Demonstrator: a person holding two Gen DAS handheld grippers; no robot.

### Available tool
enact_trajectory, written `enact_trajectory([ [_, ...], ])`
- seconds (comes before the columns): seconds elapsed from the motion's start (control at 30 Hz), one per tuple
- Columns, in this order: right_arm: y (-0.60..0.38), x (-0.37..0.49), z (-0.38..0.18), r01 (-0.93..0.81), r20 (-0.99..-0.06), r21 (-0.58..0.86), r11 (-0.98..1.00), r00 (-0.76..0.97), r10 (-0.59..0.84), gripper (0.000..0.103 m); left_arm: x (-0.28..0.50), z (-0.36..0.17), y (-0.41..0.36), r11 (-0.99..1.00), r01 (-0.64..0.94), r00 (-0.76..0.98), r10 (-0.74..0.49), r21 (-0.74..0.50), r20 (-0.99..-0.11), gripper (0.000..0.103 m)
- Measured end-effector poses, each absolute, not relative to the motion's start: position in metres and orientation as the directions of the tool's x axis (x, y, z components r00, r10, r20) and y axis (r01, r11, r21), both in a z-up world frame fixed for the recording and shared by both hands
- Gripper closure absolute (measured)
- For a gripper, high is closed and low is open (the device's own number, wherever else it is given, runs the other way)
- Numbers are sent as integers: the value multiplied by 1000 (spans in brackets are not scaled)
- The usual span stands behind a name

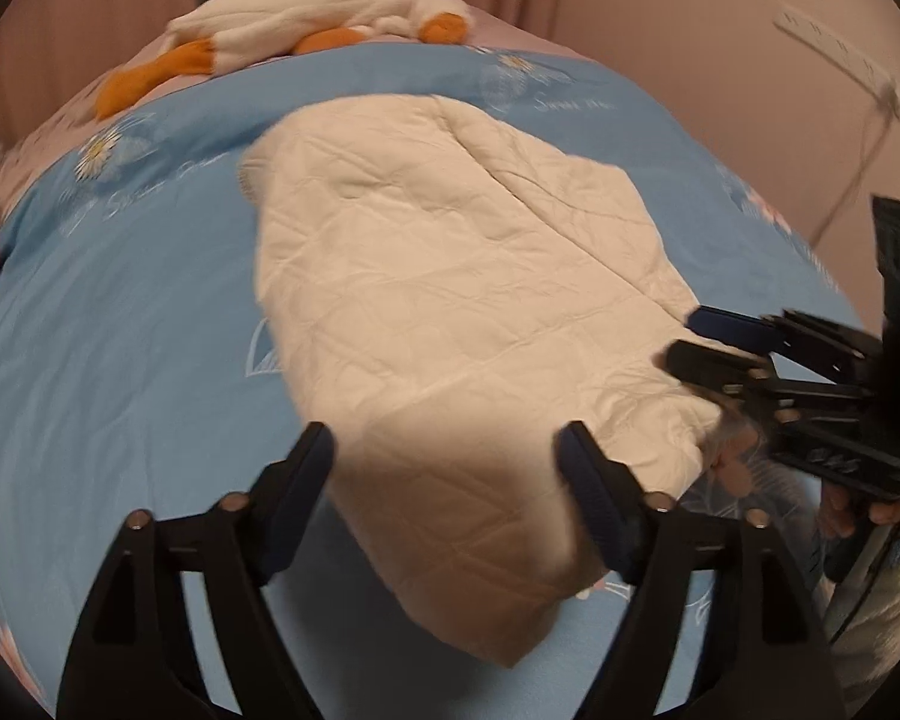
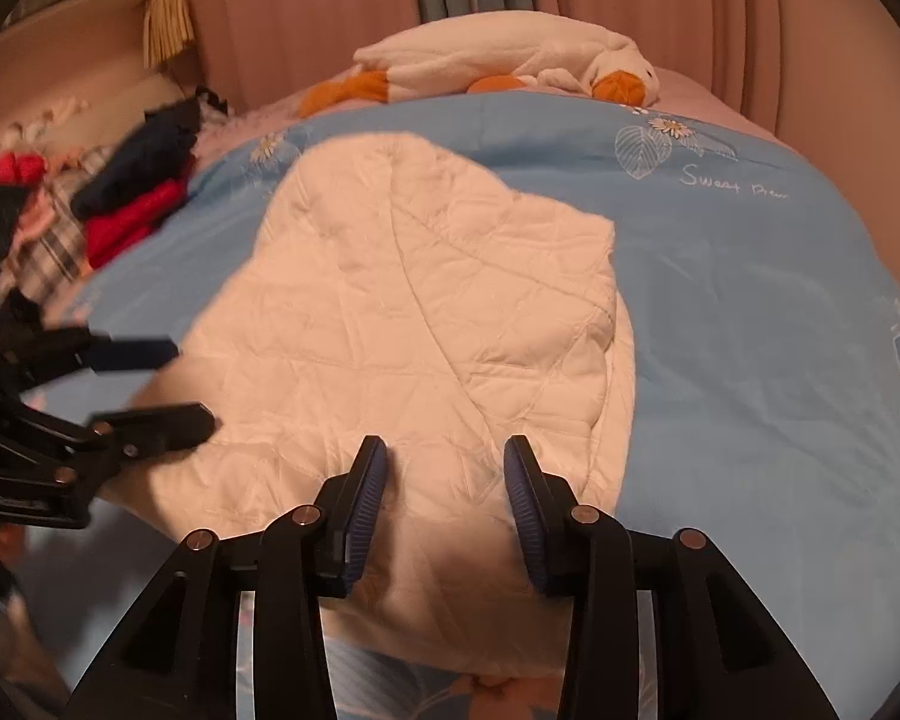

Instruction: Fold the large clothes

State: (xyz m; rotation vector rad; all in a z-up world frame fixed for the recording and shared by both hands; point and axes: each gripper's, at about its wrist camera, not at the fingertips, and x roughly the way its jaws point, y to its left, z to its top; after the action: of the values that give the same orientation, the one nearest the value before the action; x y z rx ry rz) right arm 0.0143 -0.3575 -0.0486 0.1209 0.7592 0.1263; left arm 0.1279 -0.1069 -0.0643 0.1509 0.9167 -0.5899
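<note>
**Both grippers off the folded quilted garment: check the fold, then take the near hem again**

The cream quilted garment lies folded lengthwise on the blue daisy-print duvet of the bed, its near hem closest to both cameras and its rounded far end pointing towards the plush duck. Taking the garment as the landmark, the right gripper hovers over its near hem with fingers parted and nothing pinched between them; cloth shows in the gap, but the pads do not press on it. The left gripper hangs at the garment's near left corner, fingers spread wide and empty.

My reading is that a fold has just been laid and the next one is to be set up. To do it well, I would grasp the near hem at both corners at once, each pad biting through all layers so the lower layer does not slip out. Lift only enough to clear the duvet, carry the hem straight towards the far end, and lay it edge on edge. The padding looks springy, so pressing the crease flat should help.

Left of the garment, a heap of red and dark clothes sits apart. Beyond its far end lies the plush duck, before the pink curtain.
</note>
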Motion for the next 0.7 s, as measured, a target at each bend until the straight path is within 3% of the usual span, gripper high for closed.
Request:
enact_trajectory([
  [0.07, -366, 7, -38, -76, -643, 233, 969, 736, 212, 39, 125, -61, -98, 844, 518, 473, -418, -138, -776, 10],
  [0.13, -377, 2, -32, -68, -614, 304, 950, 749, 249, 28, 125, -59, -92, 850, 505, 477, -418, -148, -773, 9],
  [0.3, -409, 4, -34, 17, -600, 439, 898, 750, 279, 24, 132, -61, -76, 879, 442, 474, -399, -180, -784, 9],
  [0.37, -419, 6, -40, 47, -595, 489, 871, 748, 294, 22, 136, -62, -71, 880, 422, 460, -414, -217, -786, 0],
  [0.6, -439, 19, -64, 118, -617, 591, 798, 703, 354, 20, 159, -78, -53, 839, 341, 347, -532, -425, -772, 0],
  [0.7, -445, 24, -74, 125, -594, 658, 742, 691, 411, 12, 173, -91, -44, 806, 274, 291, -589, -524, -754, 0],
])
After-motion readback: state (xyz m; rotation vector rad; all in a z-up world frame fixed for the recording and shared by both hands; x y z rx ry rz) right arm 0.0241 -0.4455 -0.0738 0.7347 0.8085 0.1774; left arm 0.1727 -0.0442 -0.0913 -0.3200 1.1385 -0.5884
